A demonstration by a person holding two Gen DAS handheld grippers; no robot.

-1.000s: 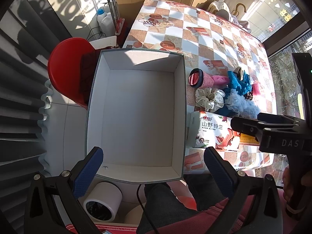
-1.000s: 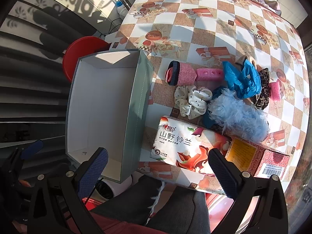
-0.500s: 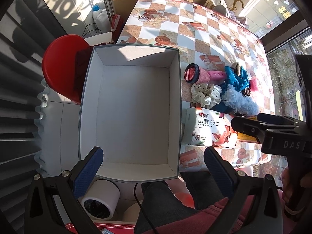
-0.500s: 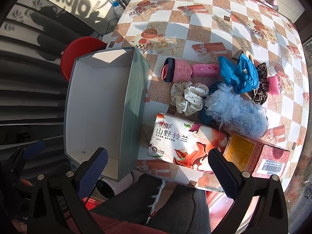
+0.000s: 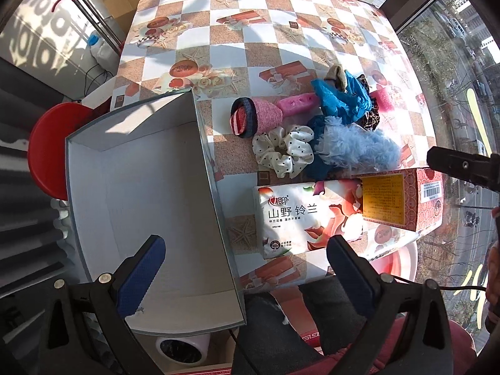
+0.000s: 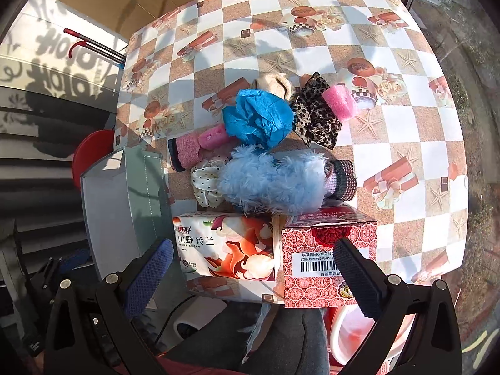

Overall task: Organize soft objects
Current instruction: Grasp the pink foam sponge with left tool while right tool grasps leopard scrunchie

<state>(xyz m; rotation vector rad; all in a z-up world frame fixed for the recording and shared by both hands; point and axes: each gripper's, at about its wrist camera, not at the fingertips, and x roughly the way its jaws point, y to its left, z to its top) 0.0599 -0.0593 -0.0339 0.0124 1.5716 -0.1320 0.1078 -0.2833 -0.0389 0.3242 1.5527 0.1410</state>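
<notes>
A pile of soft things lies on the checkered table (image 5: 243,37): a fluffy light-blue piece (image 6: 275,181), a white dotted scrunchie (image 5: 282,150), a pink sock roll (image 5: 256,117), blue crumpled fabric (image 6: 259,118), a leopard scrunchie (image 6: 315,118) and a pink foam roller (image 6: 340,101). An empty white-lined grey box (image 5: 147,212) stands at the table's left edge. A floral tissue pack (image 5: 303,215) lies at the near edge. My left gripper (image 5: 247,268) is open, above the box's right wall. My right gripper (image 6: 253,268) is open above the tissue pack (image 6: 231,250).
A red patterned carton (image 6: 325,256) lies right of the tissue pack. A red stool (image 5: 47,153) stands beyond the box on the left. A white cylinder (image 5: 184,348) sits on the floor near my lap. A window runs along the right side.
Both grippers have swung to the right and nearer the table, from over the box toward the pile and the tissue pack. Both stay open and empty. No object has moved.
</notes>
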